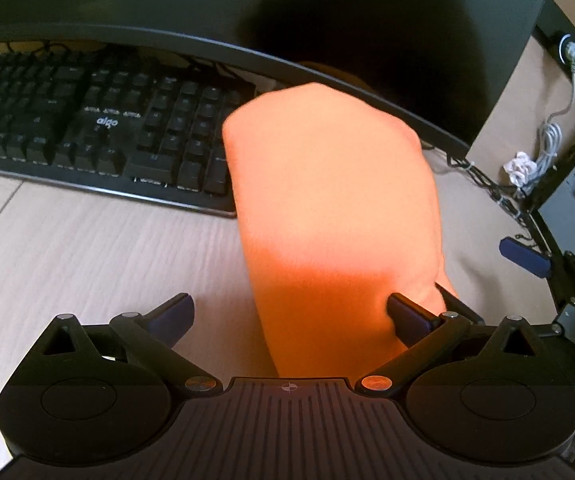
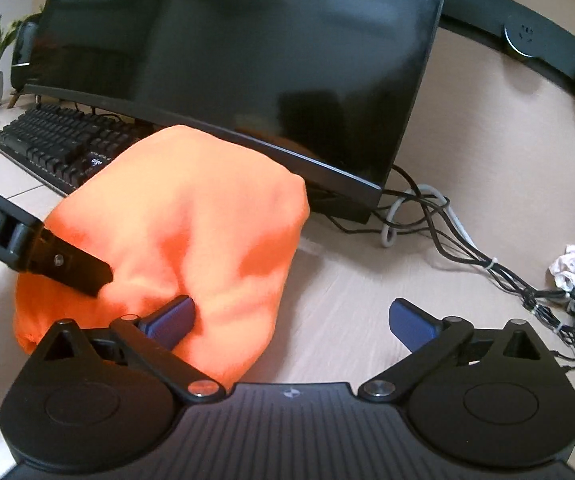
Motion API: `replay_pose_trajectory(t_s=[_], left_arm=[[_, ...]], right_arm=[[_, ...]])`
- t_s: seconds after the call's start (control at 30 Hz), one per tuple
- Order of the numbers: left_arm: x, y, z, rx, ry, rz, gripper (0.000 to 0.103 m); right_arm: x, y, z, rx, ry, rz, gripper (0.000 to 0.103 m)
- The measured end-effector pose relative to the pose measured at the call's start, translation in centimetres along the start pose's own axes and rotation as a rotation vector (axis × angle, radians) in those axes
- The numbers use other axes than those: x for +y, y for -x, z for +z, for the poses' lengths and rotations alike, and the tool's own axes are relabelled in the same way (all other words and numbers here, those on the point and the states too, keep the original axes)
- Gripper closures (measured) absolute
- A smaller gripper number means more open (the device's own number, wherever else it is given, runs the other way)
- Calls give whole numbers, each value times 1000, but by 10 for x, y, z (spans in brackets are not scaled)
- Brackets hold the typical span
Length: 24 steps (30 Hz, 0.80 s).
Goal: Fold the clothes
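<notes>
- Because the orange garment (image 1: 335,216) is bunched into a soft mound on the tabletop (image 1: 99,260), just before the keyboard (image 1: 87,128) and monitor (image 2: 227,52), both tools flank it.
- Left gripper (image 1: 287,316) gapes wide; one finger presses the cloth's side, seemingly steadying it.
- Right gripper (image 2: 291,320) is equally spread, one finger nudging fabric, probably seeking an edge, though blur hides it.

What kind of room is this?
Probably a home office or study desk: a big dark monitor, a black keyboard and a tangle of cables sit on the wooden desk beside the orange cloth.
</notes>
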State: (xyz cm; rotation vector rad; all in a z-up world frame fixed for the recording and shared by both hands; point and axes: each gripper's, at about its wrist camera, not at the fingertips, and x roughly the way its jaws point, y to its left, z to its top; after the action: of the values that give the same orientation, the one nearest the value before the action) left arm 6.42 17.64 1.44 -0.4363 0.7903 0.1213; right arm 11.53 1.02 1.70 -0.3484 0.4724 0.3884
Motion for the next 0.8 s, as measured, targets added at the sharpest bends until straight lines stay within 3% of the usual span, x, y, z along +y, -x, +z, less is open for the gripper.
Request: replay_pose_trajectory(t_s=[0.1, 0.23, 0.33, 0.43, 0.53, 0.67, 0.8], left_arm=[[-4, 9, -5, -27, -22, 7, 0], [-19, 34, -17, -96, -65, 40, 0], [-42, 70, -45, -199, -93, 79, 0], [-73, 100, -89, -292, -145, 88, 0], [-102, 105, -124, -304, -214, 106, 0], [-115, 103, -153, -256, -109, 181, 0], [-119, 107, -159, -260, -112, 212, 0]], right_arm=[[-8, 4, -2, 15, -47, 20, 0], [-42, 34, 1, 1, -195, 152, 0], [-59, 74, -10, -61, -201, 202, 0], [-72, 109, -32, -67, -226, 242, 0], [-72, 131, -65, -87, -226, 261, 0], [-56, 141, -96, -68, -213, 211, 0], [-50, 155, -101, -133, -142, 201, 0]])
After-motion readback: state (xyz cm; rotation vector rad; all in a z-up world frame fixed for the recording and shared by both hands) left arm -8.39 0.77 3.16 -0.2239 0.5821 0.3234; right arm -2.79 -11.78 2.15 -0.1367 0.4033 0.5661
